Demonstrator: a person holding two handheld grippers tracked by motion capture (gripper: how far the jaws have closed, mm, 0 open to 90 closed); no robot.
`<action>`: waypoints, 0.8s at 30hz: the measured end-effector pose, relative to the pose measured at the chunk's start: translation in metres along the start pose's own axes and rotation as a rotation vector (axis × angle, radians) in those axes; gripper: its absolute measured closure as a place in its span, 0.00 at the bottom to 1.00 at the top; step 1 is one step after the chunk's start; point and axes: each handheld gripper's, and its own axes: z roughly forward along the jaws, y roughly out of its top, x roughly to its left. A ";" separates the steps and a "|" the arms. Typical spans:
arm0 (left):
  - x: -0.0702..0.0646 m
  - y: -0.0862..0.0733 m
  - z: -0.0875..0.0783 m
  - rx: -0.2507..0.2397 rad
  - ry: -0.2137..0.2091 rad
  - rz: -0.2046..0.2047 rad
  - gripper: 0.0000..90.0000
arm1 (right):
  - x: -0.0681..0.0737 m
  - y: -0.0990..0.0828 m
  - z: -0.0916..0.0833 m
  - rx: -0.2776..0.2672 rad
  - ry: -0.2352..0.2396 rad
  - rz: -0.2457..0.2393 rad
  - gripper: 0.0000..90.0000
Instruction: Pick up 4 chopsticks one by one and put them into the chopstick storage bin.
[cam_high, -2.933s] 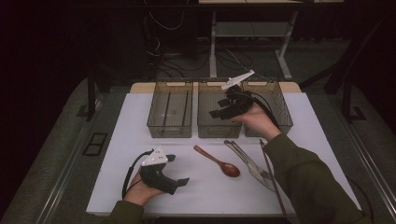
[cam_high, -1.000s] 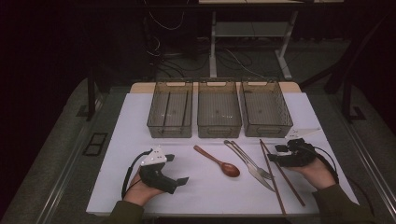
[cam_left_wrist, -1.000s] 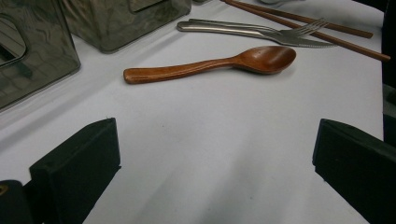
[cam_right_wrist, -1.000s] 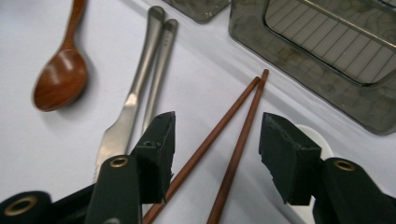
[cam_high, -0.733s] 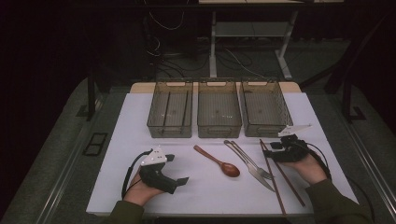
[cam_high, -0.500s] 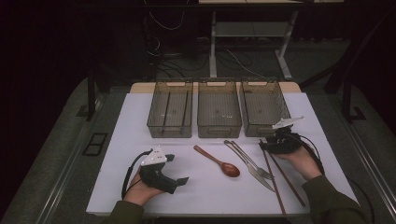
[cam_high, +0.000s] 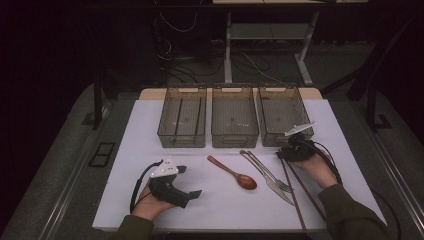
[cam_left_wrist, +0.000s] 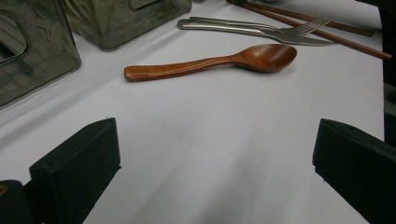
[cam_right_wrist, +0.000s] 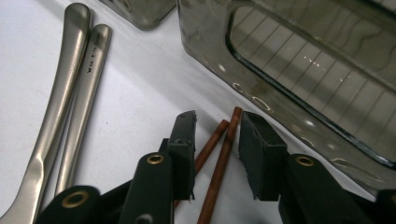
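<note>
step: picking up the chopsticks (cam_right_wrist: 219, 154), lying lower right in the high view just below the right bin (cam_high: 283, 116). right gripper (cam_right_wrist: 217, 140) straddles their top ends; jaws have just been closing, pads not yet pressing. next: finish closing, lift. left gripper (cam_left_wrist: 210, 154) open, empty.

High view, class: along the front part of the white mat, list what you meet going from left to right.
Left gripper in the person's left hand → brown wooden spoon → silver metal fork and knife pair → brown wooden chopsticks, their far tips between the right gripper fingers.
</note>
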 end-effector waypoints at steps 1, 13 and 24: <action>0.000 0.000 0.000 -0.001 0.000 0.000 0.00 | 0.000 0.000 0.001 0.001 -0.004 -0.005 0.76; 0.000 0.000 0.000 -0.001 0.000 -0.002 0.00 | 0.002 0.001 0.001 0.002 -0.005 -0.017 0.85; 0.000 0.000 0.000 -0.002 0.000 -0.002 0.00 | 0.004 0.003 0.002 0.000 0.014 -0.024 0.86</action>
